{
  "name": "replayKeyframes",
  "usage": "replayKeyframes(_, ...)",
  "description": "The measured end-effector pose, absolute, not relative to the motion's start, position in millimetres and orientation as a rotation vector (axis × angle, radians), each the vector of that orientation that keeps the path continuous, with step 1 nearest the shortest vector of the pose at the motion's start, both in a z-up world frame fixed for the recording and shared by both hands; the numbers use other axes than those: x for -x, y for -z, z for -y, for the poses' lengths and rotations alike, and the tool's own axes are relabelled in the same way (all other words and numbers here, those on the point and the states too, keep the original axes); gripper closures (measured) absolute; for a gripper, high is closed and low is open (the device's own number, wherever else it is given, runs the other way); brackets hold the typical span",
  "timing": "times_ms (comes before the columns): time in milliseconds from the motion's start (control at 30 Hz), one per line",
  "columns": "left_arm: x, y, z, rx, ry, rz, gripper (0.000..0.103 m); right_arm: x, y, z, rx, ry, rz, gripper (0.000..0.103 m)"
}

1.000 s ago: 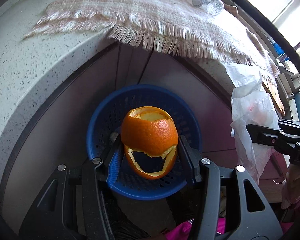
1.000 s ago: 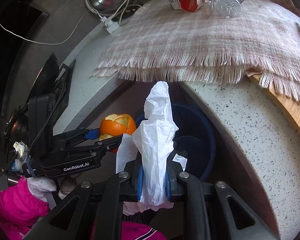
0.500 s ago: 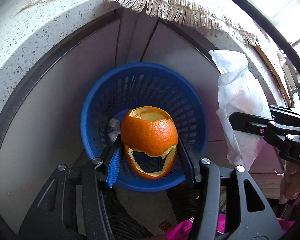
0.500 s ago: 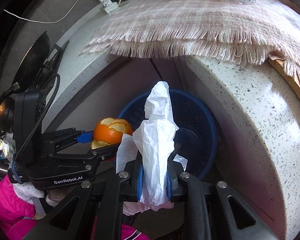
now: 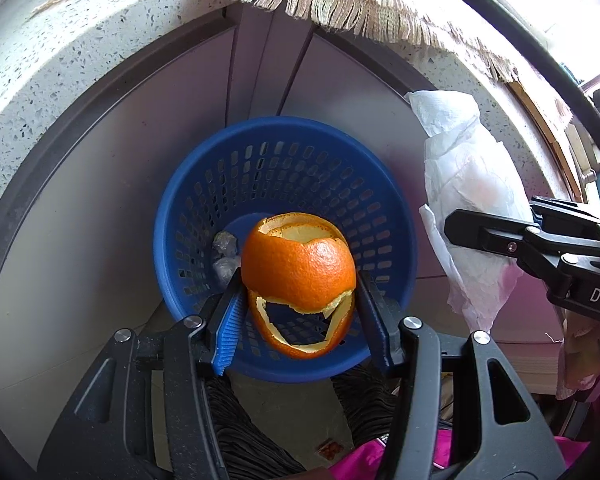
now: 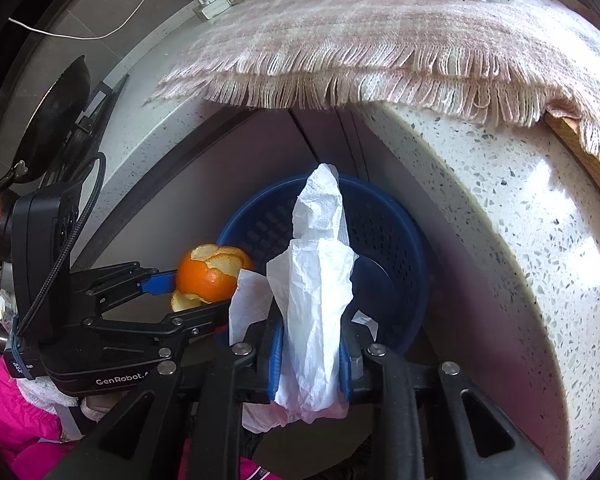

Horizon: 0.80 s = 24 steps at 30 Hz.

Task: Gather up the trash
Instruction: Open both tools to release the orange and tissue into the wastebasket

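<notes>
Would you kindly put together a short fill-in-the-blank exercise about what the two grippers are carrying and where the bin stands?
1. The left gripper holds an orange ____ over the blue basket.
2. The right gripper has a crumpled white ____ between its pads.
3. The basket stands on the floor below a speckled ____.
4. A fringed ____ hangs over the edge above the basket.

Missing words: peel; tissue; countertop; cloth

Both wrist cameras look steeply down, close above the blue basket (image 5: 260,152) (image 6: 384,216) under the counter edge (image 5: 80,40) (image 6: 500,184); both views share this basket
</notes>
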<state>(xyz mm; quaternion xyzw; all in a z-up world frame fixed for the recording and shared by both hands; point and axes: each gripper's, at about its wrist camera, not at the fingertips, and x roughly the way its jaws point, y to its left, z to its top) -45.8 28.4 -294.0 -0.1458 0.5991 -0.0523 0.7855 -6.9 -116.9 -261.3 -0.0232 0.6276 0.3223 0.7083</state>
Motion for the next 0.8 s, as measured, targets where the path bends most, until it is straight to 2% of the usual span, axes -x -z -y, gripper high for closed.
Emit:
replayKeyframes(300,45.3,294.5,-29.4,0.311,0.1,-1.291,0.048,5.4,262.4,117.9,0.045,-0.723,-1.398,0.07)
replayKeyframes(400,44.3,296.4,-30.5,0.312,0.092,-1.295,0.047,3.8,263.5,118.6,0.037,-0.724,-1.399,0.063)
replayKeyframes(533,42.9,297.7,-33.2,0.311,0.081,-1.299,0.045,1.8,263.5,118.4,0.05,-0.725,-1.393,0.047)
replayKeyframes(600,42.0,298.2,-34.7,0.313,0.073,-1.305,0.045,1.3,262.5,117.4,0.057,-0.725,-1.389,0.046)
replayKeyframes(700,42.4,296.3,-37.8,0.318,0.069,-1.3,0.042,-0.2,260.0,116.9,0.049,-0.724,-1.385,0.037)
replayKeyframes(800,42.5,292.9,-41.0,0.321,0.072,-1.29,0.042,-1.2,257.6,116.7,0.047,-0.726,-1.38,0.036)
